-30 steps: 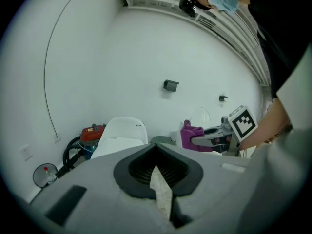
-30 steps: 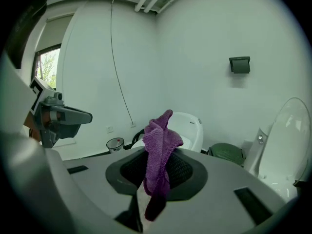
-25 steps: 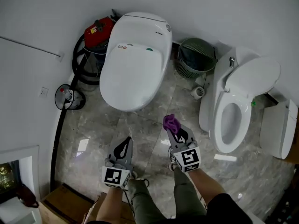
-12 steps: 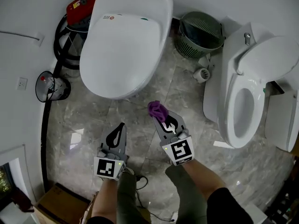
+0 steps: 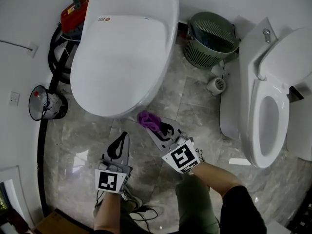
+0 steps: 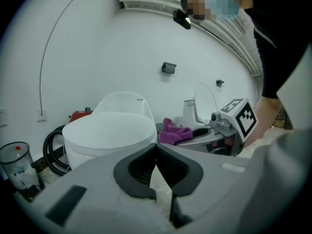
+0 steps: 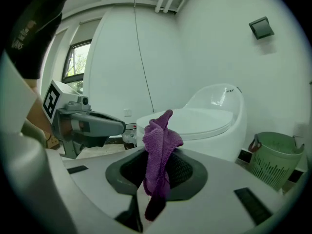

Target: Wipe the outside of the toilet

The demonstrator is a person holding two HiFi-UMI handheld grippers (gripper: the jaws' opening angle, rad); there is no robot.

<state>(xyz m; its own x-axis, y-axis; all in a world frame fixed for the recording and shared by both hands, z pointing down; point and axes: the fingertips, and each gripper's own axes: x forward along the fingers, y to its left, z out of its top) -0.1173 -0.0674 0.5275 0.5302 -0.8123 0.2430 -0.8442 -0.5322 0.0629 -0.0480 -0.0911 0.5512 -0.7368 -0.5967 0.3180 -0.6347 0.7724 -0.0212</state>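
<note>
**Cloth brought up to the toilet's front rim**

Head view. Looks from closer in than a second ago, with the closed-lid toilet filling more of the upper left. Finds the right gripper swung leftward since then, now angled up and to the left. Shows it clamped on a purple cloth, bunched at the tips just beside the toilet's front rim; cannot tell whether touching. Puts the left gripper pointing up the picture, lower left of the cloth, near the rim but apart from it, over the grey marbled floor. Takes in a red vacuum and black hose at the toilet's left side, a green basket at its right, and a second toilet with its seat open at the right edge.

Left gripper view. Shows jaws pressed together with nothing between. Looks past them at the toilet's front, with cloth and right gripper off to the right.

Right gripper view. Shows the cloth pinched between the jaws, standing above them and hanging below. Faces the toilet, basket to the right, left gripper to the left.
</note>
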